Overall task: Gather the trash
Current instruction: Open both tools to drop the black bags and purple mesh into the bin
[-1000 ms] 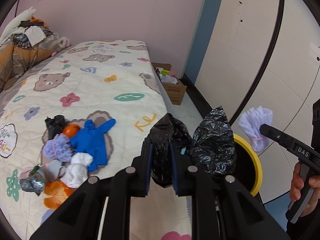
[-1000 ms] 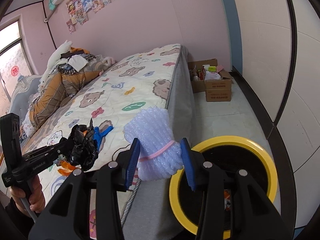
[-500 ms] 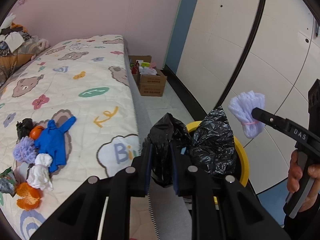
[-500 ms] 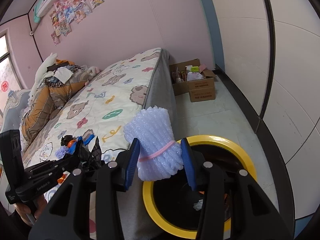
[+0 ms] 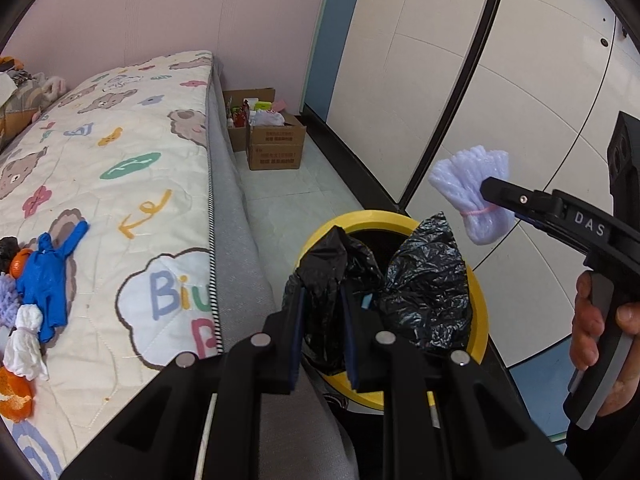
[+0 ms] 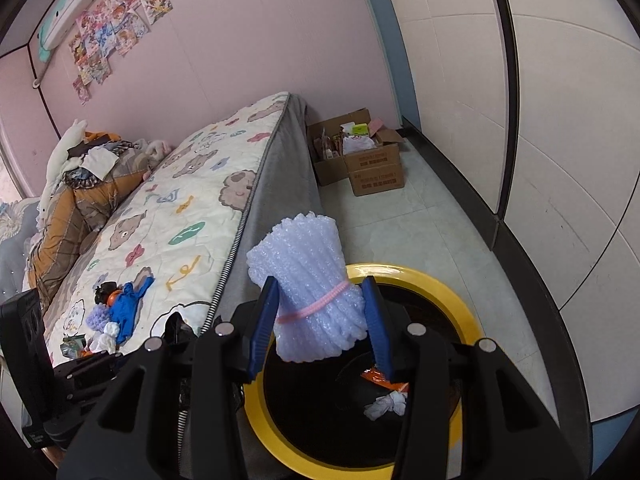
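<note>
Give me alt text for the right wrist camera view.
The right gripper holds a bundle of bubble wrap over a yellow-rimmed bin beside a bed. Scraps lie in the bin.

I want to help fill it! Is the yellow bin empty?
Not empty. Inside the yellow bin lie a crumpled white tissue and an orange wrapper.

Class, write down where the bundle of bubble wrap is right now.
The bubble wrap bundle is clamped in the right gripper, held above the yellow-rimmed bin beside the bed.
</note>
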The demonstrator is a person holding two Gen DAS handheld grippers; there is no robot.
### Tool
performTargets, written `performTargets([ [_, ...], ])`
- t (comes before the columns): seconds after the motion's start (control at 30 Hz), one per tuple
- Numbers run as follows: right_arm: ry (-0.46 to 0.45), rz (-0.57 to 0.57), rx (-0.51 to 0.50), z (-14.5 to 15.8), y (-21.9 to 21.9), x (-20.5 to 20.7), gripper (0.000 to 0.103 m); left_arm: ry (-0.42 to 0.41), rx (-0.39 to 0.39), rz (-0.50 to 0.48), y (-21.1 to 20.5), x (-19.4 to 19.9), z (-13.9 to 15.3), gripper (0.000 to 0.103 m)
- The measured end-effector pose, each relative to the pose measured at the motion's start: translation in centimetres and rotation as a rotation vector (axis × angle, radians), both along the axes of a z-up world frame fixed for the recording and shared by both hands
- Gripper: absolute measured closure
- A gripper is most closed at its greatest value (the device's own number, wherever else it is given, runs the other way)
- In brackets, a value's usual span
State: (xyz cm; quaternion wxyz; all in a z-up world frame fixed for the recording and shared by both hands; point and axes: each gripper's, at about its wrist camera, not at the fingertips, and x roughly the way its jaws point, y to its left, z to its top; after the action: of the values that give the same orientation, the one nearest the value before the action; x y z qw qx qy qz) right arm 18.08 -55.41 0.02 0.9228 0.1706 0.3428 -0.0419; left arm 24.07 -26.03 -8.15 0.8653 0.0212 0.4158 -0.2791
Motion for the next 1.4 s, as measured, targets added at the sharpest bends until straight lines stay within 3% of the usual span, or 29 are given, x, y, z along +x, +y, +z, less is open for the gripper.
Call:
performTargets([
  [0.4, 0.062, -0.043, 0.055, -3.5, -2.0, 1.6, 0.062, 0.030, 0.044, -0.037, -2.7, 0.4, -2.5, 0.087],
  [0.87, 0.068, -0.074, 0.047, -4.7, -2.9, 2.4, 0.057, 0.027, 0.054, -0.076, -4.7, 0.4, -3.4, 0.084],
  [0.97, 0.061, -0.090, 0.045, -4.4, -3.1, 2.4, 0.053, 0.016, 0.048, -0.078, -4.8, 0.3, -3.2, 0.076],
  [1.13, 0.054, -0.111, 0.033, -4.0, -3.5, 2.4, 0.047, -0.016, 0.013, -0.086, -4.5, -0.3, -2.4, 0.052],
  [1.4, 0.064, -0.118, 0.036, -3.7, -3.4, 1.8, 0.044, -0.023, -0.011, -0.062, -2.6, -0.7, -1.3, 0.030],
])
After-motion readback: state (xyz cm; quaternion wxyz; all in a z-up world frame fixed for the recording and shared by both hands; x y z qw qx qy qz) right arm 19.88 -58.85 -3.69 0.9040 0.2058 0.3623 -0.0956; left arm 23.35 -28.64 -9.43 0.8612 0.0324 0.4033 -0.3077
